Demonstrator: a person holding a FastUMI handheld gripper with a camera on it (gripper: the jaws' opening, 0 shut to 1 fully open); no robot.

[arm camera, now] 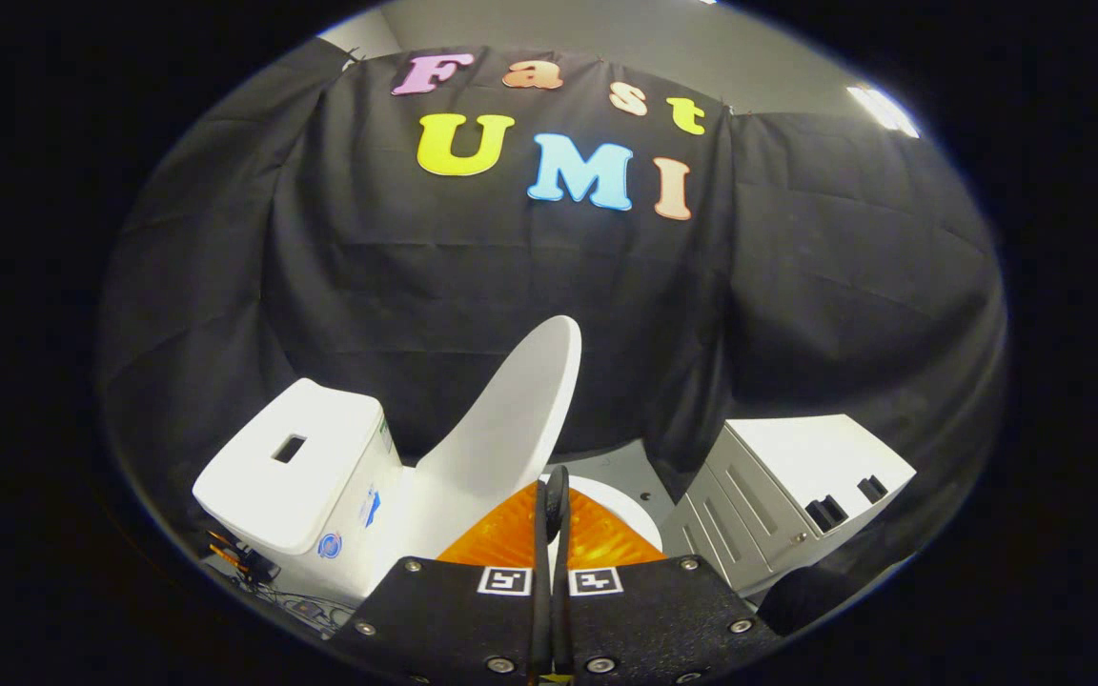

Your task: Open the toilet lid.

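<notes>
The white toilet lid [509, 424] stands raised and tilted, partway between the seat and the tank [294, 465]. Its lower front edge comes down right beside my fingertips. My gripper [555, 488] is shut, the two fingers pressed together with nothing visible between them. The tips sit at the lid's lower right edge, and I cannot tell whether they touch it. Just beyond the fingers, to the right, a curved piece of the white seat and bowl rim [627, 507] shows. The rest of the bowl is hidden behind the gripper body.
A white cabinet [802, 481] with panelled doors stands close to the right of the toilet. Cables and small fittings [242, 562] lie on the floor behind the tank's left side. Black cloth walls close the booth behind the toilet and on both sides.
</notes>
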